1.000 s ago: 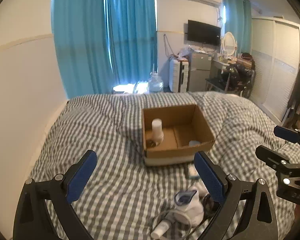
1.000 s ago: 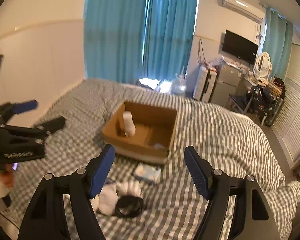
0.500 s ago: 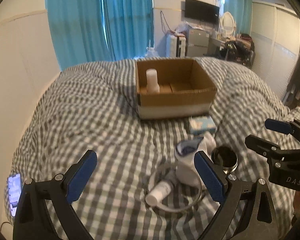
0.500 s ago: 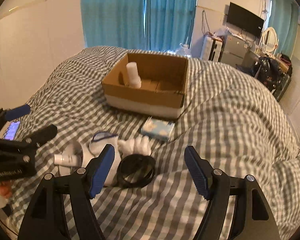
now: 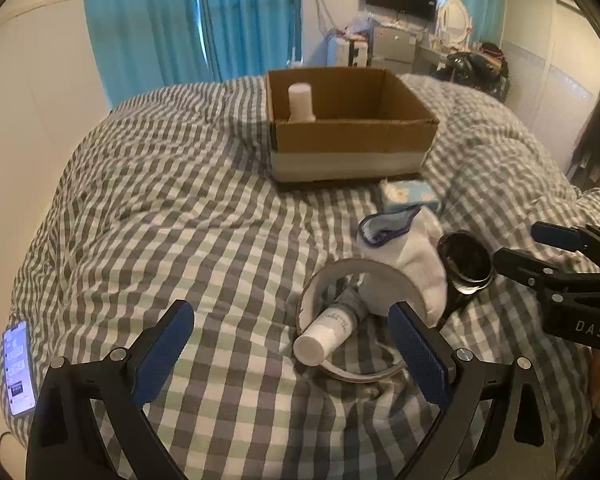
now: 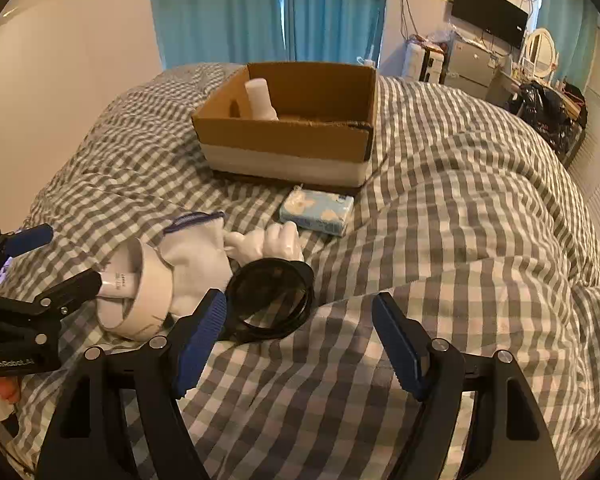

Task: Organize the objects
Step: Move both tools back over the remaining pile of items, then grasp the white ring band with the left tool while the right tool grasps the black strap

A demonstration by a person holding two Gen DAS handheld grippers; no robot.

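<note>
A cardboard box (image 5: 352, 132) (image 6: 292, 140) sits on the checked bed with a white bottle (image 5: 300, 102) (image 6: 260, 98) standing inside. In front of it lie a blue tissue pack (image 6: 318, 212) (image 5: 410, 196), a white sock (image 5: 412, 248) (image 6: 196, 252), a white figurine (image 6: 276, 242), a black round lid (image 6: 272, 300) (image 5: 466, 266), a tape roll (image 5: 360, 320) (image 6: 144, 296) and a small white tube (image 5: 332, 332) lying in the roll. My left gripper (image 5: 292, 360) (image 6: 40, 256) is open and empty just before the tube. My right gripper (image 6: 300, 344) (image 5: 520, 246) is open and empty beside the black lid.
A phone (image 5: 18, 368) with a lit screen lies at the bed's left edge. Blue curtains (image 5: 188, 20) hang behind the bed. A dresser, TV (image 6: 488, 12) and cluttered furniture stand at the far right. The duvet bulges in folds at the right.
Both grippers have moved down and closer to the pile of objects on the bed; the box now sits farther up in view. Both stay open and empty.
</note>
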